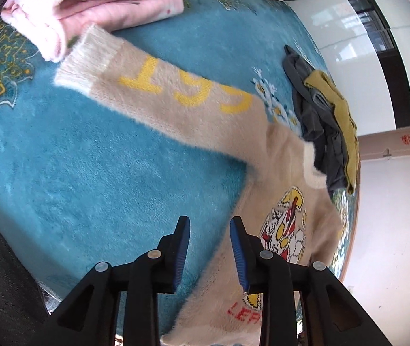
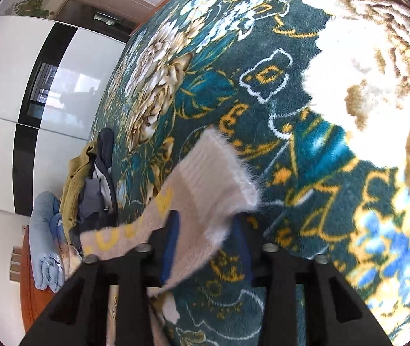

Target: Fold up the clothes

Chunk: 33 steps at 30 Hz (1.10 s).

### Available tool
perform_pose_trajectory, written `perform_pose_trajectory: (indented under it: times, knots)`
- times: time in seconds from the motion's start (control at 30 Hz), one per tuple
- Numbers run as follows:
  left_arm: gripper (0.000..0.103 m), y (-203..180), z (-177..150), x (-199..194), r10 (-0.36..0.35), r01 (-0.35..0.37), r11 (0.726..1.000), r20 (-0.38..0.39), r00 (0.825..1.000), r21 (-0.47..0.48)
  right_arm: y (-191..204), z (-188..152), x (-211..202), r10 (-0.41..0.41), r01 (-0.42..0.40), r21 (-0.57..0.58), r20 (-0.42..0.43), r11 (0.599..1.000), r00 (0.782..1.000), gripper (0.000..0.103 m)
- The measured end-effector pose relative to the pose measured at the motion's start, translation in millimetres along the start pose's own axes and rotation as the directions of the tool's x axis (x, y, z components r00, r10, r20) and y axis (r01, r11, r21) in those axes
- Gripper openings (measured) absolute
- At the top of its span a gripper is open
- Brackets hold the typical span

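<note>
Teal plush blanket (image 1: pixel 75 158) with floral borders covers the whole work surface and carries everything else. Beige fuzzy sweater (image 1: pixel 277 178) lies spread face up on it, one sleeve (image 1: pixel 176 95) with yellow numerals stretched straight out toward a folded pink garment (image 1: pixel 89 3); its cuff sits just beside that pink stack, perhaps touching. Sweater body not yet folded, printed chest graphic still exposed. Beyond the collar, a crumpled heap of dark grey and mustard clothes (image 1: pixel 329 121) waits near the blanket's far edge, apparently unsorted. Judgement: task partly done, with one pink piece folded, the sweater only laid out and sleeve folding just starting, and the heap still to come. Left gripper (image 1: pixel 209 248) hovers over the sweater's side edge, blue-padded fingers spread apart and holding nothing. Right gripper (image 2: pixel 205 248), in the right wrist view, has the other sleeve cuff (image 2: pixel 213 178) draped between its fingers, lifted off the patterned blanket; whether the fingers are actually pinching the fabric I cannot tell, since the fuzzy knit hides the contact. Next likely step: carry this sleeve across the sweater's chest.
</note>
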State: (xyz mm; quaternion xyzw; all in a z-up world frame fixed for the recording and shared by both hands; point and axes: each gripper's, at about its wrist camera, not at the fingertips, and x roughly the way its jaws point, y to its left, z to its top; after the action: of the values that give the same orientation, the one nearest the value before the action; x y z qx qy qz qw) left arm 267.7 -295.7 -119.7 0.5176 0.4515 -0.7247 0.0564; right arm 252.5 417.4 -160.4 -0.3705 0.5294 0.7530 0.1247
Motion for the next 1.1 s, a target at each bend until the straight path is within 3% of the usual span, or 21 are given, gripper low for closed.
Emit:
perform_pose_trajectory:
  times: [0.17,0.37,0.47,0.7,1.0,1.07,1.1]
  knots:
    - [0.034,12.5,2.8,1.3,0.014,-0.014,0.999,0.003,1.000,-0.050,-3.3,8.1,1.0,0.025,-0.025,0.016,0.002,1.000,1.000,0.010]
    - [0.035,24.2,13.0,-3.6,0.015,-0.013,0.996,0.025,1.000,-0.084,0.7,47.1,-31.9,-0.028,0.031,-0.020,0.136,0.999,0.990,0.008]
    - [0.036,34.0,16.9,-3.4,0.008,-0.005,0.992,0.026,1.000,-0.123,9.0,58.1,-35.0,-0.085,0.095,-0.065,0.151,0.993,0.985,0.000]
    - [0.043,46.3,20.6,-3.9,-0.018,0.023,0.989,0.038,0.999,-0.148,42.8,58.3,-42.2,-0.072,0.096,-0.168,0.147,0.981,0.987,0.000]
    - [0.051,62.0,24.9,-8.9,-0.028,0.036,0.984,0.048,0.998,-0.173,-0.7,40.1,-24.5,-0.093,0.089,0.042,0.089,0.995,0.992,0.003]
    - [0.052,64.9,24.6,-6.8,-0.022,0.030,0.982,0.043,0.999,-0.186,-9.6,40.9,-23.1,-0.090,0.083,0.083,0.083,0.993,0.992,0.015]
    - [0.052,65.8,24.2,-5.2,-0.021,0.028,0.981,0.038,0.999,-0.191,-13.3,41.5,-22.6,-0.078,0.070,0.099,0.084,0.993,0.993,0.028]
